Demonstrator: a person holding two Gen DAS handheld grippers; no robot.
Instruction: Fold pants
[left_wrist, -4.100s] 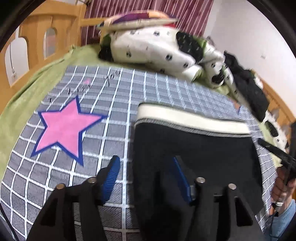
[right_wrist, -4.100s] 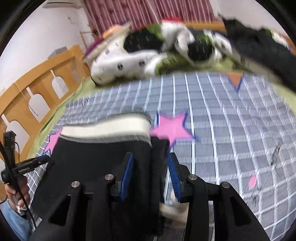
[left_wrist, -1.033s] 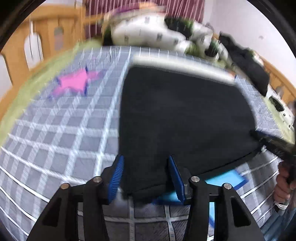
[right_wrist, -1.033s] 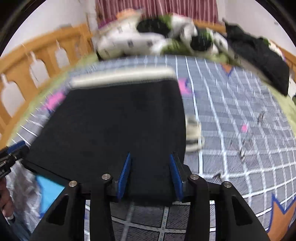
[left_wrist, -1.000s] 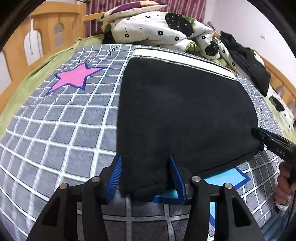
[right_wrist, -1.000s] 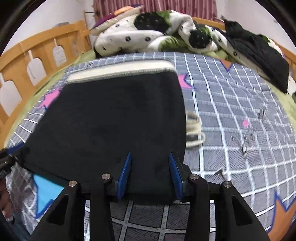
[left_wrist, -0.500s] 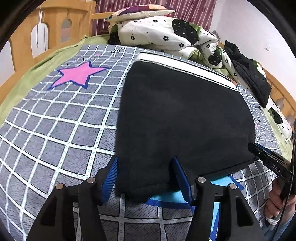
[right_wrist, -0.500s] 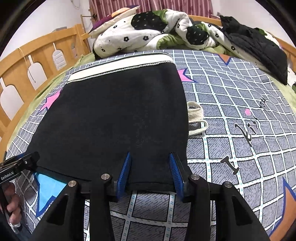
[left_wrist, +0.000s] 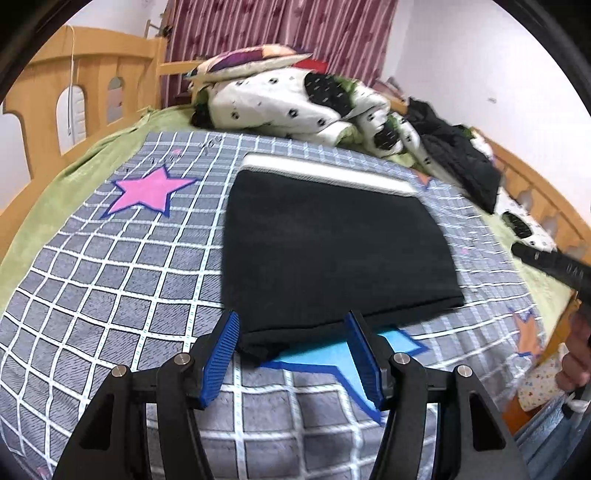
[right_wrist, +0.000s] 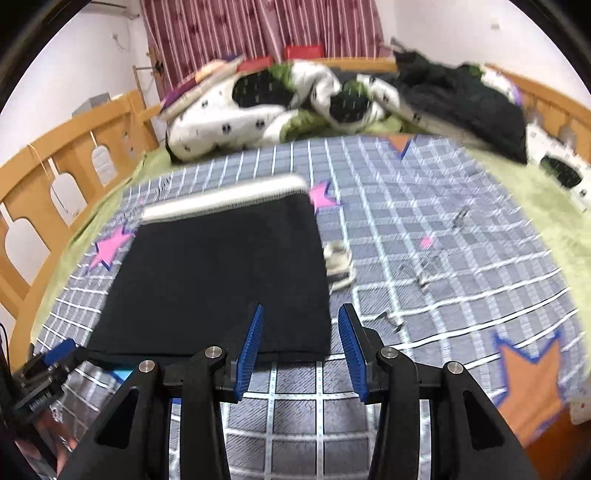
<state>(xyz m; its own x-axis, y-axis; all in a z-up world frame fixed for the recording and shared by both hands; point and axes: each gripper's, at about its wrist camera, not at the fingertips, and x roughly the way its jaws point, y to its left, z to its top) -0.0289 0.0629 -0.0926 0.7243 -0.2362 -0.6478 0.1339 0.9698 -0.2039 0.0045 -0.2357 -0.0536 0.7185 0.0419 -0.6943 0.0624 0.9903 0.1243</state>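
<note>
The black pants (left_wrist: 332, 251) lie folded flat on the grey checked blanket, with their white waistband (left_wrist: 325, 173) at the far edge. In the right wrist view the pants (right_wrist: 221, 280) fill the middle left, and a loose cream drawstring (right_wrist: 340, 266) lies beside their right edge. My left gripper (left_wrist: 291, 354) is open and empty, raised just short of the pants' near left corner. My right gripper (right_wrist: 299, 343) is open and empty, raised just short of the near right corner. Each gripper shows at the edge of the other's view.
The grey checked blanket (left_wrist: 110, 266) with star patches covers the bed. A bundled white spotted duvet (left_wrist: 288, 103) and pillow lie at the head. A black garment (left_wrist: 458, 158) lies at the right side. Wooden bed rails (right_wrist: 55, 177) run along both sides.
Both grippers have let go of the near edge of the pants, opened wider and pulled back and up. The pants now lie flat on the blanket.
</note>
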